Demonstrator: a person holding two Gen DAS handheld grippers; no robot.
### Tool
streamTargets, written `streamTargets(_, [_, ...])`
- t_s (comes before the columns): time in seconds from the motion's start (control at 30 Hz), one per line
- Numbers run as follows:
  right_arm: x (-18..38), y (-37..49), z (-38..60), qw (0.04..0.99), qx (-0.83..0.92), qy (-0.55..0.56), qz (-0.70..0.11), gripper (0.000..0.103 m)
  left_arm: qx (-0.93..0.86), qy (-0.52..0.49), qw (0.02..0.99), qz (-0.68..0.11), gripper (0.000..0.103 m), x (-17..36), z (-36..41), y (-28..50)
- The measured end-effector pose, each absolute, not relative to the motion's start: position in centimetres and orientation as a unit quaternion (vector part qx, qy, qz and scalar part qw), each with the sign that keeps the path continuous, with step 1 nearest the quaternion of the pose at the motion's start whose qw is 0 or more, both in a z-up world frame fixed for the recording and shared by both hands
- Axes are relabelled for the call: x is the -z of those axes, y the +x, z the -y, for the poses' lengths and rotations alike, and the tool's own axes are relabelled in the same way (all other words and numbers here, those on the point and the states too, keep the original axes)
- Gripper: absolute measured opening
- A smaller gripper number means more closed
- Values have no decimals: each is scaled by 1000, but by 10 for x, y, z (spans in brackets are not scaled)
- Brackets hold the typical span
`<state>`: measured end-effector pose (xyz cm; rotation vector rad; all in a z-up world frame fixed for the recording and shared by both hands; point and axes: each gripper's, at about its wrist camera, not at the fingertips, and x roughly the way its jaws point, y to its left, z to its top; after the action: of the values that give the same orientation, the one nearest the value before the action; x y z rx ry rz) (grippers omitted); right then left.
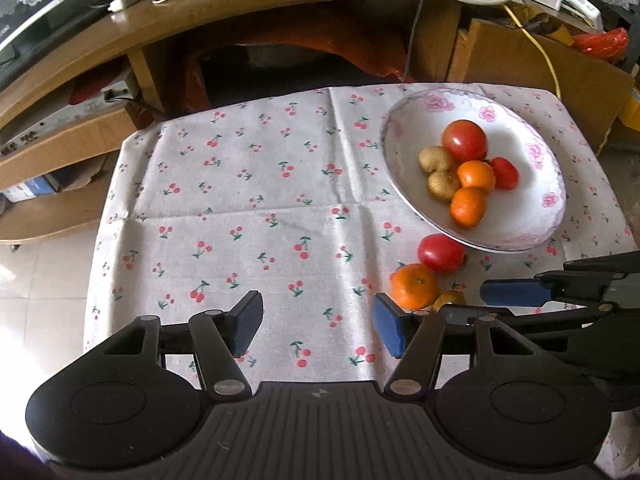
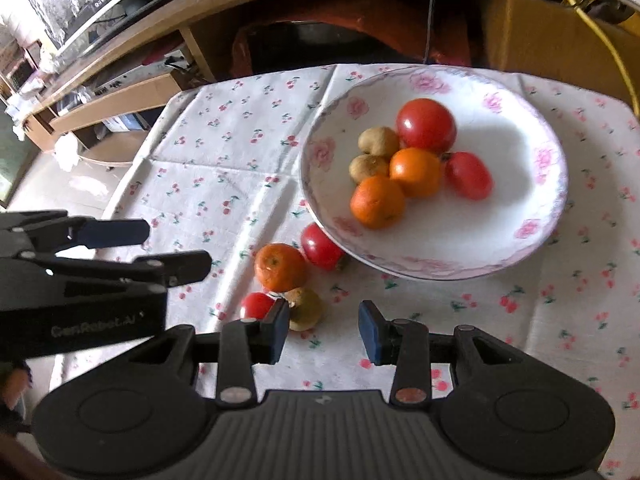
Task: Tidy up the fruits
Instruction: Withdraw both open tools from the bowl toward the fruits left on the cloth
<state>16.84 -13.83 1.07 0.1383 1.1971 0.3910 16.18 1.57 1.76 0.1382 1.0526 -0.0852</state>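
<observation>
A white floral plate (image 1: 532, 220) (image 2: 520, 240) holds two tomatoes, two oranges and two small brown fruits. On the cloth in front of the plate lie an orange (image 1: 414, 286) (image 2: 280, 266), a tomato (image 1: 440, 253) (image 2: 320, 247), a brown fruit (image 1: 448, 300) (image 2: 306, 308) and a small tomato (image 2: 256, 306). My left gripper (image 1: 316, 324) is open and empty, left of the loose orange. My right gripper (image 2: 324, 332) is open and empty, its left finger beside the brown fruit. Each gripper shows in the other's view: the right one (image 1: 516, 300), the left one (image 2: 152, 248).
A cherry-print cloth (image 1: 248, 208) (image 2: 224, 152) covers the small table. Behind stand a wooden desk (image 1: 240, 12) with cables, shelves at the left and a cardboard box (image 1: 532, 60) at the right. Tiled floor lies at the left.
</observation>
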Motion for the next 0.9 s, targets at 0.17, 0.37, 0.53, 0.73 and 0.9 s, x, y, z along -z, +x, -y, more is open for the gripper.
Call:
streamTargets(0.17, [-7,173,134,806,-187,77,-556,34,37,55,859,-508,69,-15,-24,164])
streamTargets(0.37, [-3,177,134,806,-182,94,-555,35,31,45,859,-510,70,-15,-30,165])
streamTargets(0.53, [-3,179,137,801,-186,100,-560,36,32,41,858,-511,70,-15,-31,166])
streamTargets(0.73, [-5,176,140,795,-191,86,-569,36,36,42,856,-514,71,-12,-31,167])
streamTargets(0.9, [-7,175,138,791,-214,66,-570,36,38,43,855,-515,71,-11,-32,166])
